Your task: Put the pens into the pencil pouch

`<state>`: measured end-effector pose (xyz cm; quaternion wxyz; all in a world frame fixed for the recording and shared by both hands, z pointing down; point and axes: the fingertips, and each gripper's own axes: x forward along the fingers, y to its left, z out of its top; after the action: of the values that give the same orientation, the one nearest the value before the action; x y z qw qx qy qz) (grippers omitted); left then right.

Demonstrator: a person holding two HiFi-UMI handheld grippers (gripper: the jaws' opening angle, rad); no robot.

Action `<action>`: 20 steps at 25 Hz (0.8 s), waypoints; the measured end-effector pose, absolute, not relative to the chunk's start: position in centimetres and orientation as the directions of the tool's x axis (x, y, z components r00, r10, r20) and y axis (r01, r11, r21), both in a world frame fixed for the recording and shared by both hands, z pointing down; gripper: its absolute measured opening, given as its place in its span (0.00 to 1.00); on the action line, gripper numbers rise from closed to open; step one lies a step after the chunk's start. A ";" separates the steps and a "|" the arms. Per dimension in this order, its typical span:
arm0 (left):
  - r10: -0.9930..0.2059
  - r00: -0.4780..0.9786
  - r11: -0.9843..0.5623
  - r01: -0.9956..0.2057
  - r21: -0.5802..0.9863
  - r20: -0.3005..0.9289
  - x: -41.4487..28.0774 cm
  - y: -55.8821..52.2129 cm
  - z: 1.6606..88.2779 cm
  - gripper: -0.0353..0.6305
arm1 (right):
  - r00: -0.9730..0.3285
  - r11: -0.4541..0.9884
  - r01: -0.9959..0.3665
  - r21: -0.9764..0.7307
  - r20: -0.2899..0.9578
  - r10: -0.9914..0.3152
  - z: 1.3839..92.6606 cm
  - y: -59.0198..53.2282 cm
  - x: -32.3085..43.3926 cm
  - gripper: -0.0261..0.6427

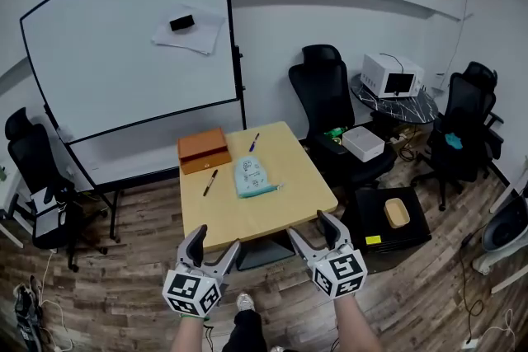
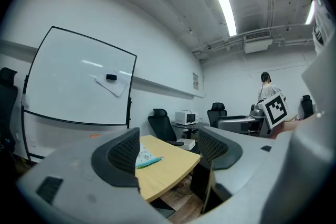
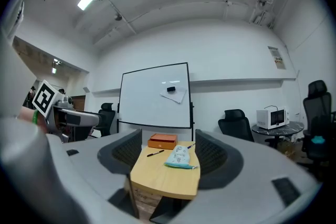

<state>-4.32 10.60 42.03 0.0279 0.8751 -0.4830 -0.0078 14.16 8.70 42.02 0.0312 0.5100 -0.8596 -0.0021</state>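
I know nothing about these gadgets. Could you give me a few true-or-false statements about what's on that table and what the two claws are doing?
1. The pouch lies on the table. True.
2. Both pens are inside the pouch. False: the black pen and the blue pen lie on the table outside it.
3. The left gripper holds a pen. False: its jaws are apart with nothing between them.
4. An orange box sits on the table's far side, near the whiteboard. True.
5. The right gripper is open and empty. True.
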 end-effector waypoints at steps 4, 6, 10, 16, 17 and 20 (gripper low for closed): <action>-0.839 0.543 -0.541 -0.838 0.067 0.014 -4.5 6.8 42.7 0.54 | -0.474 0.477 -0.878 0.040 0.068 -0.878 42.8 5.5 13.9 0.48; -0.839 0.544 -0.542 -0.837 0.077 0.013 -4.8 4.5 43.0 0.54 | -0.475 0.479 -0.877 0.047 0.078 -0.877 43.1 3.5 13.7 0.48; -0.835 0.550 -0.547 -0.833 0.084 0.018 -5.4 -0.1 43.7 0.54 | -0.465 0.472 -0.880 0.058 0.105 -0.879 43.7 -1.0 13.0 0.47; -0.829 0.559 -0.555 -0.827 0.095 0.026 -7.9 -7.3 43.9 0.54 | -0.456 0.467 -0.881 0.076 0.130 -0.881 43.2 -7.9 10.5 0.46; -0.827 0.562 -0.558 -0.824 0.098 0.025 -8.3 -8.4 43.8 0.54 | -0.454 0.467 -0.881 0.082 0.133 -0.881 43.1 -8.9 10.1 0.46; -0.816 0.577 -0.573 -0.814 0.097 0.017 -8.6 -11.4 43.3 0.54 | -0.442 0.456 -0.885 0.095 0.135 -0.887 42.6 -11.8 9.7 0.46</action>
<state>-8.60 -11.44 43.34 0.0468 0.8868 -0.4595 -0.0149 9.69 -11.76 42.55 0.0827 0.5216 -0.8492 -0.0053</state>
